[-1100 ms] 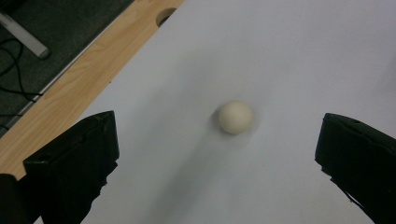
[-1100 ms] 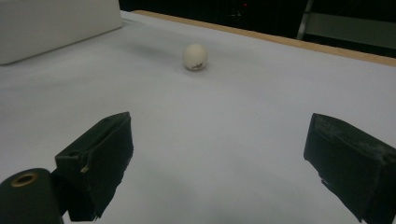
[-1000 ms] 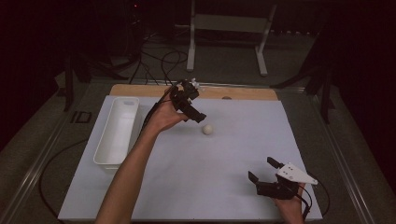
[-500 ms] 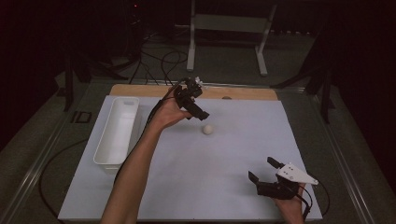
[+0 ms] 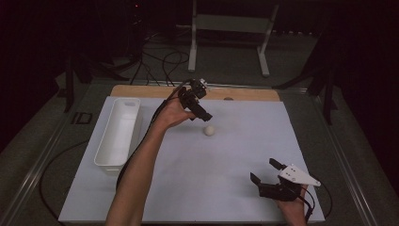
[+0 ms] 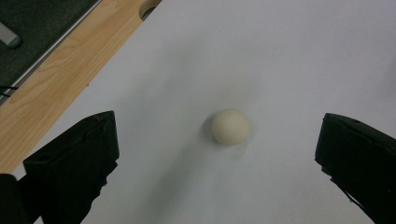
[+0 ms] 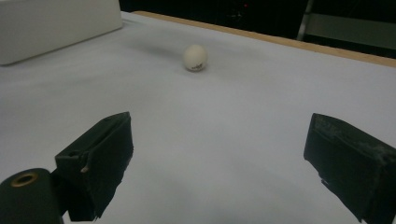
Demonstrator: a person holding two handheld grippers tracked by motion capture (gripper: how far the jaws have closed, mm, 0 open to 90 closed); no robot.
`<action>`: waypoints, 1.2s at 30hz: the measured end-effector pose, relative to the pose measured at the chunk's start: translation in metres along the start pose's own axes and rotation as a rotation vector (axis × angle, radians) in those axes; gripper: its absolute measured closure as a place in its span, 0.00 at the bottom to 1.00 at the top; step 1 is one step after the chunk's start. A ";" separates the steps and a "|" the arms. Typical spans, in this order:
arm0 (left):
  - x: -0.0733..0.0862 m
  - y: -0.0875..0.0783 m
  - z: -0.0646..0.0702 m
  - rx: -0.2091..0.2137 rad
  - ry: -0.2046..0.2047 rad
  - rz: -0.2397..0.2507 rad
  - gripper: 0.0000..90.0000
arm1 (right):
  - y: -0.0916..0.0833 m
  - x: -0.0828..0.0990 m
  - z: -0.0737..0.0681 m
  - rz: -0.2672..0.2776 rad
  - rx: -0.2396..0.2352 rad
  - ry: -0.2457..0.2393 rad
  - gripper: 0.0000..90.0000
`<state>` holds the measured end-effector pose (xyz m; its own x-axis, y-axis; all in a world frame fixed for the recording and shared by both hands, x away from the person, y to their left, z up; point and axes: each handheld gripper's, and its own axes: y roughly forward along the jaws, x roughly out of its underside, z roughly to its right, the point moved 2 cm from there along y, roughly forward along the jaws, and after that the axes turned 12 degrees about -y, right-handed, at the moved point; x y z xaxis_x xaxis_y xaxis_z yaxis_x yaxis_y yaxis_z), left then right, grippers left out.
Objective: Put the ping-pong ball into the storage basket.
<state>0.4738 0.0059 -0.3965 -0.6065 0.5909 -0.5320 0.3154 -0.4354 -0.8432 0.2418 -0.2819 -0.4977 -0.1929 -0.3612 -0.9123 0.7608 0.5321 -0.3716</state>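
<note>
The left claw (image 6: 219,154) hung wide open and empty over the ball (image 6: 230,126), which lay on the tabletop (image 5: 197,179) mid-gap. It needed a straight descent and a gentle close, lest the ball roll.

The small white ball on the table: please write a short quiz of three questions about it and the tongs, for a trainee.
1. True or false: the left tongs are shut on the small white ball.
2. Which tongs are nearer the ball? A) left B) right
3. Fill in: the long white plastic tray lies on the ball's ____ side in the high view.

Key
1. False. In the left gripper view the ball lies on the pale sheet between the wide-open jaws, untouched.
2. A. The right tongs are open near the sheet's near right corner, far from the ball.
3. Left.
</note>
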 end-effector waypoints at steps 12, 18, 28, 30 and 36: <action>-0.005 0.012 0.004 0.017 -0.003 -0.019 0.00 | -0.001 0.000 0.001 0.002 0.000 0.001 0.09; -0.005 0.017 0.004 0.016 -0.001 -0.033 0.00 | -0.001 0.000 0.001 0.003 0.002 0.002 0.09; -0.006 0.028 0.004 0.019 -0.015 -0.055 0.00 | -0.001 0.000 0.001 0.002 0.002 0.003 0.09; -0.006 0.029 0.004 0.020 -0.016 -0.057 0.00 | -0.001 0.000 0.002 0.002 0.002 0.003 0.09; -0.005 0.036 0.007 0.022 -0.021 -0.073 0.00 | -0.001 0.000 0.002 0.003 0.003 0.003 0.09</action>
<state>0.4832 -0.0179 -0.4235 -0.6423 0.6074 -0.4675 0.2543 -0.4065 -0.8775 0.2418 -0.2842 -0.4973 -0.1929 -0.3571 -0.9139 0.7634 0.5305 -0.3685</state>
